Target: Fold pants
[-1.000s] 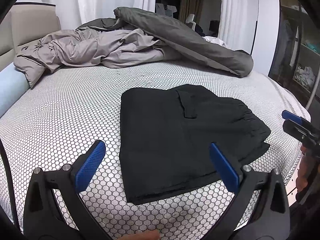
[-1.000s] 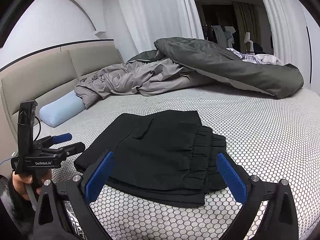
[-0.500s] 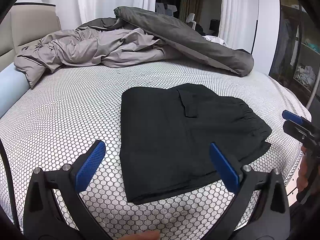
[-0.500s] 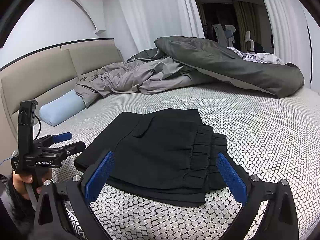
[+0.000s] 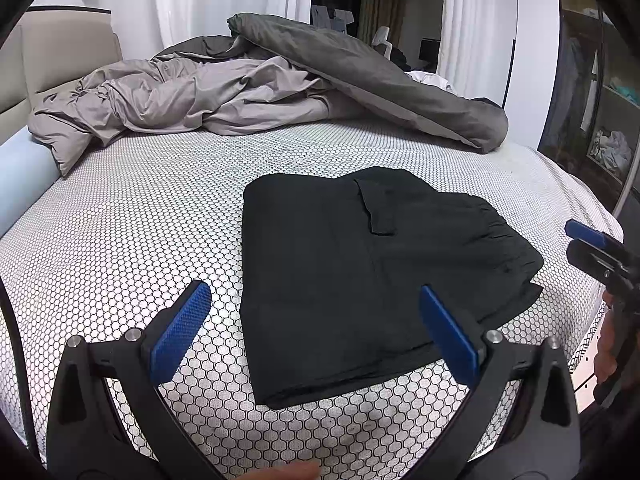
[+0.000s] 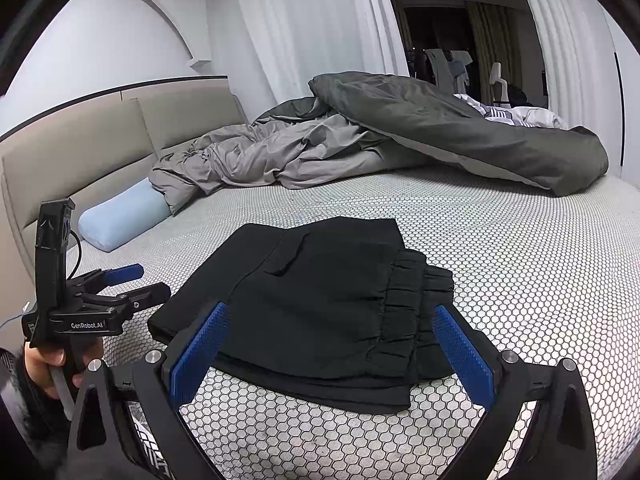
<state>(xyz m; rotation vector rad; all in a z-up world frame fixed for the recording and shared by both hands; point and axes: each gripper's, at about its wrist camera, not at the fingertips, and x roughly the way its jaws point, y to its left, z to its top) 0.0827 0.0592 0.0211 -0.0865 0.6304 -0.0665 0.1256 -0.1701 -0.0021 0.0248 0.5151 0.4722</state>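
Pants (image 5: 372, 272) folded on bed (image 5: 140, 220), beyond both wide-spread hand-held grippers

The words "GenRobot.AI" are in white letters on the black side of the left gripper (image 6: 136, 282), seen from the right wrist camera. No other words or numbers can be read.
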